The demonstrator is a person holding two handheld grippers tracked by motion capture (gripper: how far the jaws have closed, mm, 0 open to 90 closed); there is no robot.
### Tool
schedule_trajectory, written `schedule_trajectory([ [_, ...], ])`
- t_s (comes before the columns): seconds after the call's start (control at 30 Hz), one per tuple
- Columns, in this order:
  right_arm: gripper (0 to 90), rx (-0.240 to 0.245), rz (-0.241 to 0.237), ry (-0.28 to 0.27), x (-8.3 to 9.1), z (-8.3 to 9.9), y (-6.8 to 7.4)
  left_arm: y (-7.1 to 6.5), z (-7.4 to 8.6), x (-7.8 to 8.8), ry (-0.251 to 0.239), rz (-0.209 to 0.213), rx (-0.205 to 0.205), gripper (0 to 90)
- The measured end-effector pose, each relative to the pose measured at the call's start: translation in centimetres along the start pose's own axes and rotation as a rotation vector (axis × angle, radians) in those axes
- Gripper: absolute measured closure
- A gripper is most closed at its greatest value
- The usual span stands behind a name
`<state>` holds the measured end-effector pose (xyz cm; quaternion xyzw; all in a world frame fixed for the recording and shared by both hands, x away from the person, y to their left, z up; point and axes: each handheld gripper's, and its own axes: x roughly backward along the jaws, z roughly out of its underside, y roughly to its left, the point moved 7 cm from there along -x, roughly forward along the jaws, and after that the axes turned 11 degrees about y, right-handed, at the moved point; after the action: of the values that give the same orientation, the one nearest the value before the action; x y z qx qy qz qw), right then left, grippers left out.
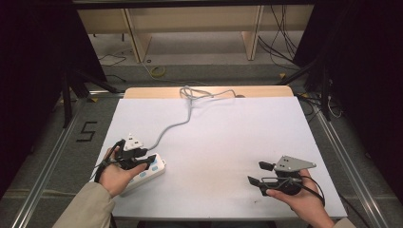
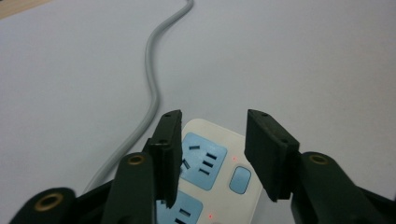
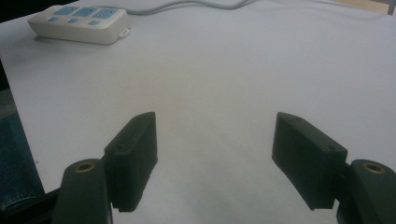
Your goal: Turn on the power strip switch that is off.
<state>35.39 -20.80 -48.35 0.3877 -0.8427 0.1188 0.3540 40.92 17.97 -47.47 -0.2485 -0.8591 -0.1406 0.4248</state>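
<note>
the left claw (image 2: 212, 154) hovers just above the power strip (image 2: 210, 172), jaws apart and clamped on nothing, lined up over its blue sockets, probably to press a switch or take hold. its grey cord (image 2: 149, 84) runs away ahead. the right claw (image 3: 215, 158) waits wide apart over bare counter (image 3: 233, 70), well clear.

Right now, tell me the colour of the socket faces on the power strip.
Light blue, set in the white power strip; clearest in the left gripper view.
</note>
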Motion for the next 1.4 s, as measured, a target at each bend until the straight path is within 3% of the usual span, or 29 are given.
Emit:
schedule_trajectory([
  [0.07,31.4,0.000,0.000,-0.001,0.0,0.0,0.0,-0.1,-0.2,0.0,-0.028,0.017,-0.001,49.4],
  [0.17,31.4,0.001,0.000,0.001,0.0,0.0,0.0,-0.7,-0.7,0.2,-0.089,0.087,-0.005,42.3],
  [0.23,31.3,0.000,0.000,0.000,0.0,0.0,0.0,-1.0,-1.0,0.2,-0.127,0.111,-0.015,37.6],
  [0.3,31.2,0.000,0.000,0.000,0.0,0.0,0.0,-1.6,-1.2,0.3,-0.155,0.129,-0.034,32.2],
  [0.53,31.0,0.002,-0.003,-0.005,0.0,0.0,-0.1,-4.1,-1.2,0.1,-0.205,0.182,-0.121,26.3],
  [0.7,30.8,-0.002,-0.002,-0.002,-0.1,0.1,-0.2,-6.1,-0.8,0.0,-0.219,0.228,-0.177,25.1],
  [0.9,30.5,-0.001,-0.002,-0.007,-0.1,0.0,-0.1,-7.2,-0.2,-0.4,-0.203,0.239,-0.233,23.0],
  [1.0,30.3,0.002,-0.003,-0.009,-0.1,0.0,-0.1,-7.8,0.1,-0.7,-0.190,0.265,-0.242,21.2],
  [1.4,29.8,0.004,-0.004,-0.009,-0.1,0.0,-0.1,-8.3,-0.1,-0.8,-0.190,0.247,-0.262,17.0],
])
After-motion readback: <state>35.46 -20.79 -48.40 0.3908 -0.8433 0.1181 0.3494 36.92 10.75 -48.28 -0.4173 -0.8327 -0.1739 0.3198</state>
